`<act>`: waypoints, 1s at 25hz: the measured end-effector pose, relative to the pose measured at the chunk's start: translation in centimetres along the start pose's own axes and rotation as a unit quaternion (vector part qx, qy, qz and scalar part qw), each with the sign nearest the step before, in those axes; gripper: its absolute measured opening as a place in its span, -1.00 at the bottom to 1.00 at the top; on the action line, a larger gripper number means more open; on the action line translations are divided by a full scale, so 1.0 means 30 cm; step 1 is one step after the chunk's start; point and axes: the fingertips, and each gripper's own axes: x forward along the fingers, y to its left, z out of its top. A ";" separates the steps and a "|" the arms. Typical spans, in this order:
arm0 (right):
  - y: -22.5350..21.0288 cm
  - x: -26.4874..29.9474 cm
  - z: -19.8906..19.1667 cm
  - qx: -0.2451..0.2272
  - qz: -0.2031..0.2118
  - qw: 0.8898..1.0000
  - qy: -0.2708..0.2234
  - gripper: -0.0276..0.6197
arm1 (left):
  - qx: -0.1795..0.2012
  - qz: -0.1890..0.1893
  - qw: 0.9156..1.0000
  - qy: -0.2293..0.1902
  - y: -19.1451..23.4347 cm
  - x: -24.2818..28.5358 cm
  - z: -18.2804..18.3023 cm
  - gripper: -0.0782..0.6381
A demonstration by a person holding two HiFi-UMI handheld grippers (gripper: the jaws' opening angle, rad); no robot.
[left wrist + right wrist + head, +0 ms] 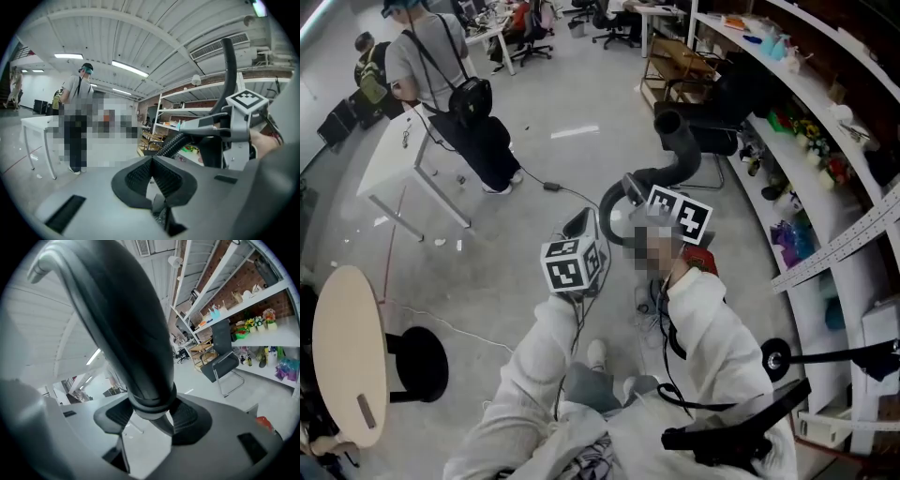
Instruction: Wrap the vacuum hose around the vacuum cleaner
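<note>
The black vacuum hose [677,157] curves up from between my hands toward the shelves, its open end at the top. My right gripper [635,190] is shut on the hose's smooth dark tube [126,324], which fills the right gripper view and sits clamped between the ribbed pads [186,414]. My left gripper [579,224] hangs just to the left of the hose, shut with nothing in it; its pads [140,174] meet at the tip. The ribbed part of the hose [172,143] shows beyond them. The vacuum cleaner's body is not clearly visible; a mosaic patch covers the spot below the right gripper.
A person with a black bag [450,75] stands by a white table [394,159] at the upper left. A cable [553,187] runs across the floor. A round wooden table [347,356] and a black stool [417,361] stand at the left. Shelves [825,141] and an office chair [712,112] line the right.
</note>
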 end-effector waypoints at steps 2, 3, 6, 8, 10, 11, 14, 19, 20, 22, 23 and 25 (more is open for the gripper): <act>-0.014 -0.102 -0.069 0.000 0.010 1.000 0.014 -0.14 | -0.002 0.009 1.000 0.000 -0.079 -0.075 -0.051 -0.77; -0.022 -0.151 -0.101 0.003 0.015 1.000 0.020 -0.14 | -0.002 0.013 1.000 0.002 -0.119 -0.109 -0.074 -0.78; -0.012 -0.267 -0.199 0.018 0.025 0.999 0.042 -0.14 | 0.003 0.023 1.000 0.014 -0.194 -0.218 -0.126 -0.77; 0.015 -0.331 -0.274 0.022 0.030 0.998 0.054 -0.14 | 0.004 0.030 0.999 0.019 -0.205 -0.297 -0.159 -0.77; 0.036 -0.396 -0.359 0.029 0.035 0.997 0.063 -0.14 | 0.004 0.038 0.999 0.023 -0.208 -0.370 -0.198 -0.77; 0.041 -0.431 -0.407 0.033 0.036 0.996 0.068 -0.14 | 0.005 0.042 0.999 0.025 -0.210 -0.405 -0.221 -0.77; 0.035 -0.557 -0.568 0.041 0.031 0.995 0.084 -0.14 | -0.004 0.048 0.998 0.027 -0.233 -0.515 -0.313 -0.77; 0.038 -0.794 -0.821 0.057 0.013 0.993 0.101 -0.14 | -0.031 0.049 0.997 0.045 -0.281 -0.740 -0.510 -0.77; 0.042 -0.842 -0.866 0.057 0.008 0.993 0.104 -0.14 | -0.033 0.047 0.997 0.052 -0.294 -0.786 -0.551 -0.77; 0.045 -0.938 -0.951 0.054 -0.001 0.992 0.110 -0.14 | -0.034 0.043 0.996 0.066 -0.329 -0.871 -0.629 -0.77; 0.042 -0.986 -0.988 0.055 -0.004 0.992 0.112 -0.14 | -0.033 0.040 0.996 0.072 -0.351 -0.908 -0.661 -0.77; 0.027 -1.081 -1.052 0.065 -0.009 0.991 0.114 -0.14 | -0.029 0.035 0.996 0.077 -0.398 -0.968 -0.705 -0.77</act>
